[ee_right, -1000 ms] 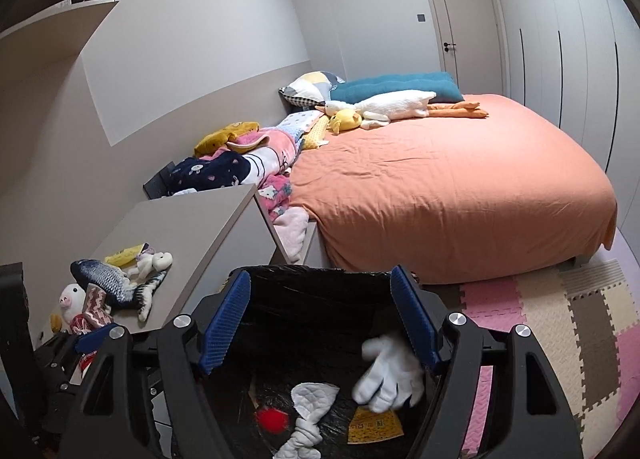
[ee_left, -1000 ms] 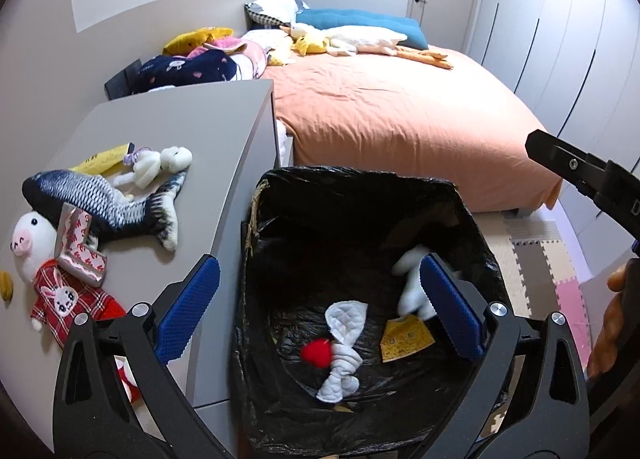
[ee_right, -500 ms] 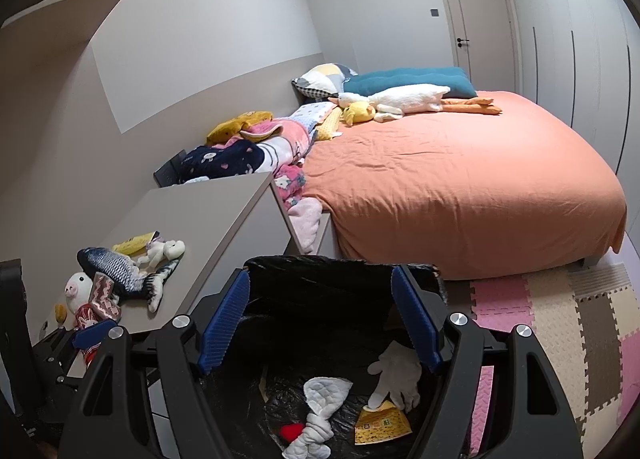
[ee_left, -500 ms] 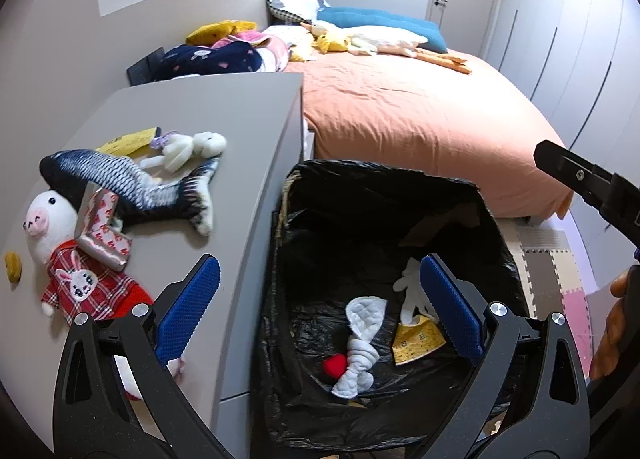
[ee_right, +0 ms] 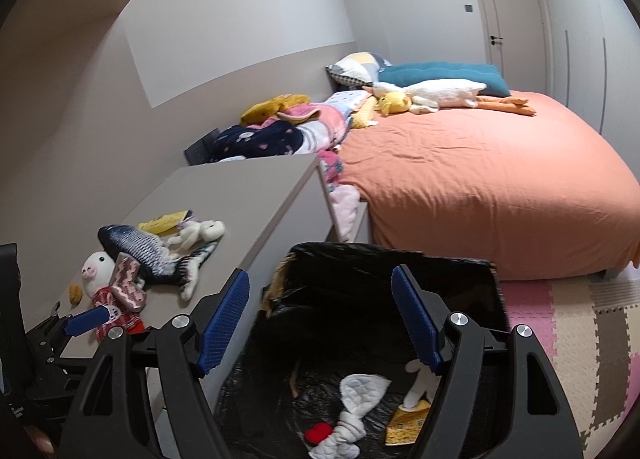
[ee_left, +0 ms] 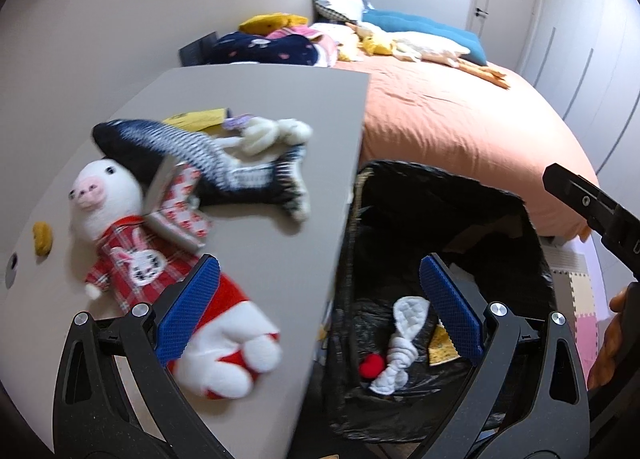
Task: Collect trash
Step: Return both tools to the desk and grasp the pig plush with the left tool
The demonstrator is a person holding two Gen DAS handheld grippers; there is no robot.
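A bin lined with a black bag (ee_left: 440,195) (ee_right: 384,263) stands against the grey cabinet (ee_left: 256,99) (ee_right: 248,195). In it lie a white knotted cloth (ee_left: 400,339) (ee_right: 356,395), a red ball (ee_left: 370,364), a yellow wrapper (ee_right: 408,421) and a white glove (ee_right: 420,379). On the cabinet lie a yellow wrapper (ee_left: 196,119) (ee_right: 164,221), a red-and-white packet (ee_left: 176,203) (ee_right: 128,285), a fish plush (ee_left: 208,167), a pig doll (ee_left: 116,227) and a white knotted toy (ee_left: 272,135). My left gripper (ee_left: 320,311) is open and empty, straddling the cabinet edge. My right gripper (ee_right: 320,323) is open and empty over the bin.
A bed with an orange cover (ee_right: 480,179) lies behind the bin, with pillows and plush toys at its head. Clothes (ee_right: 280,131) are piled between bed and wall. Foam floor mats (ee_right: 580,339) lie to the right. A small yellow piece (ee_left: 42,237) lies at the cabinet's left.
My left gripper has swung left from over the bin toward the cabinet top and its toys. The white glove has dropped into the bin. My right gripper has shifted slightly left.
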